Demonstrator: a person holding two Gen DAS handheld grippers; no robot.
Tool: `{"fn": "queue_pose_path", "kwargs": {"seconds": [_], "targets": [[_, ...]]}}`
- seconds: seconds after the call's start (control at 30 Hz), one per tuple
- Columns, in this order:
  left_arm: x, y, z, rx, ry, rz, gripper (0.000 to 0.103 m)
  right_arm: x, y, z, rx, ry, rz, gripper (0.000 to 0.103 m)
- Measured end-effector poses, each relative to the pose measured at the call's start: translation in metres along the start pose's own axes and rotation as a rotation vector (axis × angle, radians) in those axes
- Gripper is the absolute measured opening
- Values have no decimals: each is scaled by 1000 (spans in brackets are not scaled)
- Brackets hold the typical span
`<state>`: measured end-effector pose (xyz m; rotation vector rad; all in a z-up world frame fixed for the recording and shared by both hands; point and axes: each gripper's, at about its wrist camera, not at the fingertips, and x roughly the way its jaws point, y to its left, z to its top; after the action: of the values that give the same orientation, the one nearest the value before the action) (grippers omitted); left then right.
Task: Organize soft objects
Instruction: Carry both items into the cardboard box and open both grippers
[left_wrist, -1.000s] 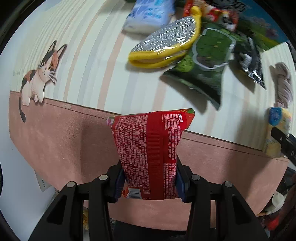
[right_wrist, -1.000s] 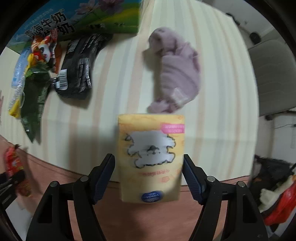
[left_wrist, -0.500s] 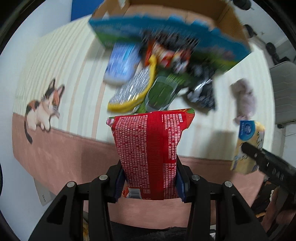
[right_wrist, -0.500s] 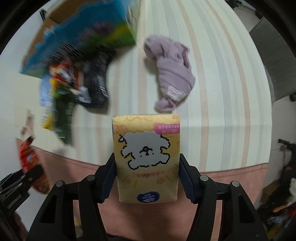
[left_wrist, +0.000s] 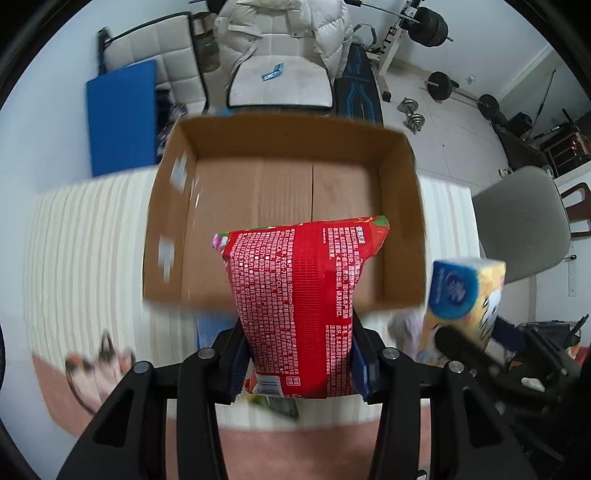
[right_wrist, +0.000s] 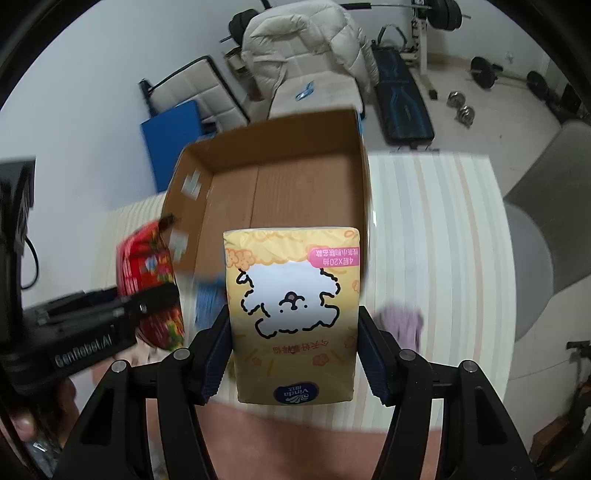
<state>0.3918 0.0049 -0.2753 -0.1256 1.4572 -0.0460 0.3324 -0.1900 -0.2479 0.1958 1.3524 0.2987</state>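
Note:
My left gripper (left_wrist: 299, 363) is shut on a red snack packet (left_wrist: 299, 295) and holds it up in front of an open cardboard box (left_wrist: 284, 195) whose inside shows bare. My right gripper (right_wrist: 295, 350) is shut on a yellow tissue pack (right_wrist: 295, 314) with a white dog drawing, also raised before the box (right_wrist: 280, 192). The tissue pack shows at the right of the left wrist view (left_wrist: 461, 295). The red packet (right_wrist: 147, 280) and left gripper show at the left of the right wrist view. A purple cloth (right_wrist: 400, 321) lies on the striped table.
The striped tablecloth (right_wrist: 436, 229) has a pink border at the near edge. A grey chair (left_wrist: 521, 229) stands to the right of the table. A blue mat (left_wrist: 118, 118), a white jacket on a chair (left_wrist: 280, 44) and gym weights stand behind the box.
Both grippers have risen and tilted up, so the box's open inside now faces them. The other packets on the table have dropped out of sight. Both grips are unchanged.

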Motion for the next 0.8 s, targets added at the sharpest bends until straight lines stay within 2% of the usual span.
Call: {"fn": "queue_pose_path", "kwargs": {"seconds": [0.07, 0.17, 0.33, 0.47, 0.53, 0.67, 0.8], "targets": [[18, 7, 32, 3, 21, -10, 42, 18, 6, 27, 14, 9, 7, 65], [59, 23, 71, 1, 76, -47, 42, 59, 11, 69, 21, 28, -38, 65], [131, 38, 113, -5, 203, -109, 42, 140, 11, 110, 37, 98, -76, 65], [165, 37, 131, -1, 276, -152, 42, 188, 9, 129, 30, 139, -121, 65], [176, 35, 136, 14, 293, -160, 42, 196, 7, 131, 28, 146, -135, 65], [188, 30, 143, 36, 307, -147, 43, 212, 3, 138, 25, 154, -157, 65], [185, 26, 144, 49, 299, -88, 43, 225, 2, 148, 2, 158, -189, 66]]}}
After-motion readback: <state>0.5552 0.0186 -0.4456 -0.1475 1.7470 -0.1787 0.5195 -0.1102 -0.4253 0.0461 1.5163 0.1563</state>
